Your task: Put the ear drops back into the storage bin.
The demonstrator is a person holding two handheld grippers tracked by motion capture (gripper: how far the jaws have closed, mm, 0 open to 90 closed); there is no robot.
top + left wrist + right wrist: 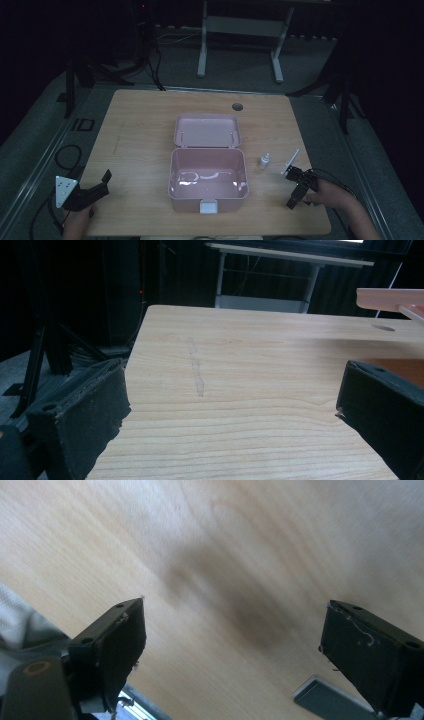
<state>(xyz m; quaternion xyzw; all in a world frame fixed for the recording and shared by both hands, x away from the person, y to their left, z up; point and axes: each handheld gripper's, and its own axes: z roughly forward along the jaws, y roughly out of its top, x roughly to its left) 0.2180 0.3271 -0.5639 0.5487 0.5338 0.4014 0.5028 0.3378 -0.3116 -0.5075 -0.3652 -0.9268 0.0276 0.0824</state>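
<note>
Nearest, at the table's near edge: left gripper (92, 192) resting low with jaws spread wide and nothing between them, bare pale wooden tabletop (240, 390) ahead of the tips in the left gripper view; right gripper (298, 186) likewise released, jaws parted over blurred wood grain in the right gripper view (blur suggesting motion, so aim may be loose).

Just beyond the right jaws: small white plastic dropper bottle (263, 160) standing upright, and a thin white stick-like strip (291, 161) lying just ahead of the jaw tips, exact nature too small to tell; both well apart from the left jaws.

Between the two grippers, farther in: open pink plastic storage box (207, 192) with a white front latch, its hinged lid (207, 131) lying back flat behind it, interior seemingly empty but for glare.

Likely risks, judged from this layout: bottle narrow and top-heavy, easily tipped and rolled by a jaw brushing its side on approach; strip lying flat, hard to get under, apt to skid away from closing pads or be pinched askew; a carried item striking the box's near wall if swung in low; lightweight box sliding if nudged, with the left jaws too distant to steady it.
</note>
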